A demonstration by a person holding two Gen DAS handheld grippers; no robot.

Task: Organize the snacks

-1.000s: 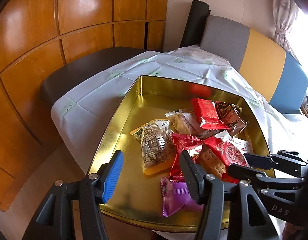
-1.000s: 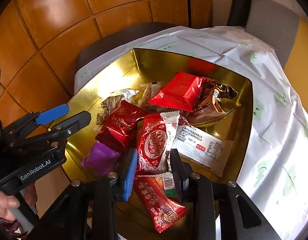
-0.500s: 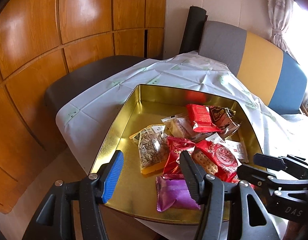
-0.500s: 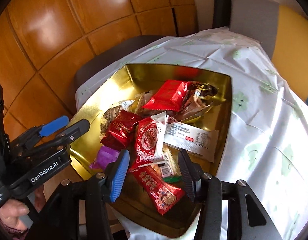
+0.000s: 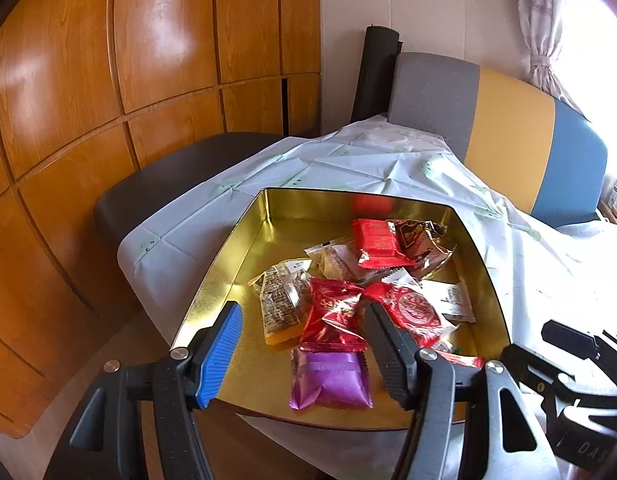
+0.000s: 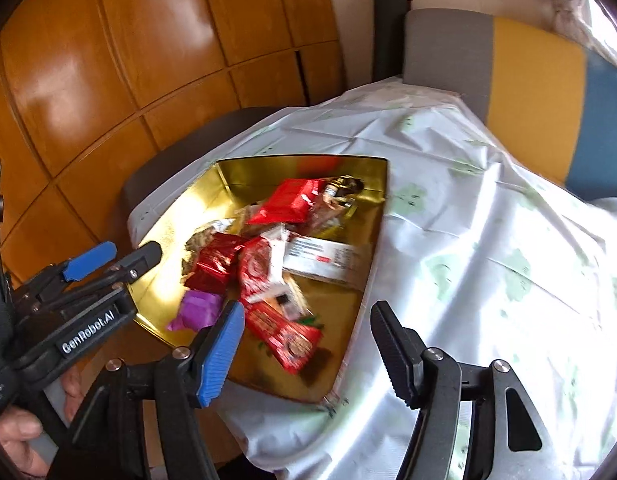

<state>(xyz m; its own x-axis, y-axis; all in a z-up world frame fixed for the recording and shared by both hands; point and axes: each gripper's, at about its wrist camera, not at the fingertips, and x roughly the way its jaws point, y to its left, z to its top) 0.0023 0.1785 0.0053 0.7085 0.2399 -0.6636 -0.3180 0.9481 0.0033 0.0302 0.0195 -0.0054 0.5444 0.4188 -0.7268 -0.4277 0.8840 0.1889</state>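
Observation:
A gold tin tray (image 5: 308, 208) (image 6: 180, 224) sits on the clothed table and holds several wrapped snacks. Among them are a purple packet (image 5: 328, 380) (image 6: 196, 308), a crinkled red packet (image 5: 332, 316), a flat red bar (image 5: 378, 240) (image 6: 286, 202), a nut bar (image 5: 284, 300) and a long red packet (image 6: 284, 332). My left gripper (image 5: 302, 354) (image 6: 112, 256) hovers over the tray's near edge. Its jaws are opening with nothing between them. My right gripper (image 6: 308, 354) hangs above the tray's near corner. Its jaws are also opening and empty, and the long red packet lies loose below.
A white patterned cloth (image 5: 348, 160) (image 6: 488, 260) covers the table. A dark chair seat (image 5: 168, 184) stands at the far left. A grey, yellow and blue bench back (image 5: 508, 120) runs behind, beside wooden wall panels (image 5: 148, 60). A hand (image 6: 12, 432) grips the left tool.
My right gripper's jaws have spread from close around the red packets, and it has drawn back and up from the tray. My left gripper has backed away too, with its jaws slightly wider.

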